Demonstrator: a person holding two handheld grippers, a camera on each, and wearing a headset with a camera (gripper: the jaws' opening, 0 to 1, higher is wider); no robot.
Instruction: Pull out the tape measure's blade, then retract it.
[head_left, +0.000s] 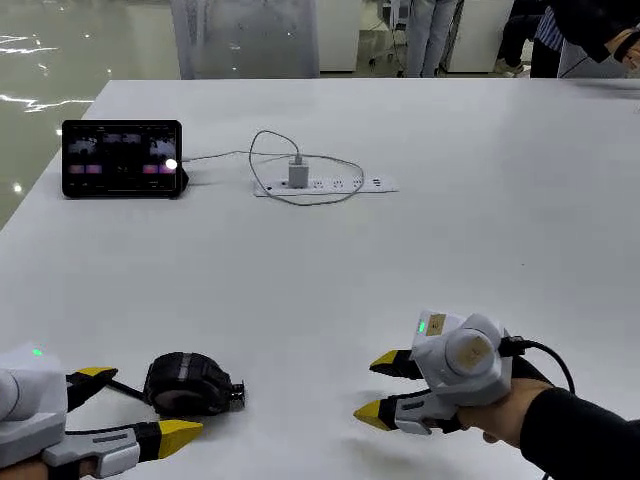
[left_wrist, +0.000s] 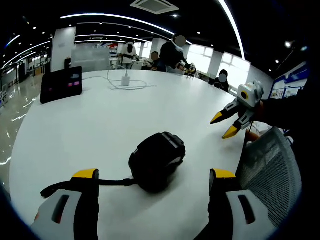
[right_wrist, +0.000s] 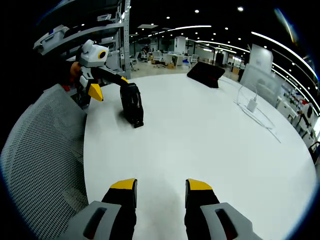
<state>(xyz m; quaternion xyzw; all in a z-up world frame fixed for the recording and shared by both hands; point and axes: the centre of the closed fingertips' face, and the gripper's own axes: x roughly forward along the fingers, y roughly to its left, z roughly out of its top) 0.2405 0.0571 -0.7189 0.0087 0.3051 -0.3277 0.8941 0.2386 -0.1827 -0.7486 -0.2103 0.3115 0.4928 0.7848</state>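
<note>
The black tape measure (head_left: 188, 383) (left_wrist: 157, 160) (right_wrist: 131, 102) lies on the white table (head_left: 400, 230) near its front edge. Its long axis runs left-right and its blade tip faces the right gripper (head_left: 377, 388) (right_wrist: 161, 185). The left gripper (head_left: 140, 405) (left_wrist: 154, 175) has its jaws wide apart, straddling the case without gripping it. The right gripper's jaws are parted and empty, well apart from the case, with bare tabletop between.

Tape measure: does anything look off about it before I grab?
Nothing stands out. The tape measure lies on the table between the left gripper's open fingers, blade in, its black strap trailing by one finger.
</note>
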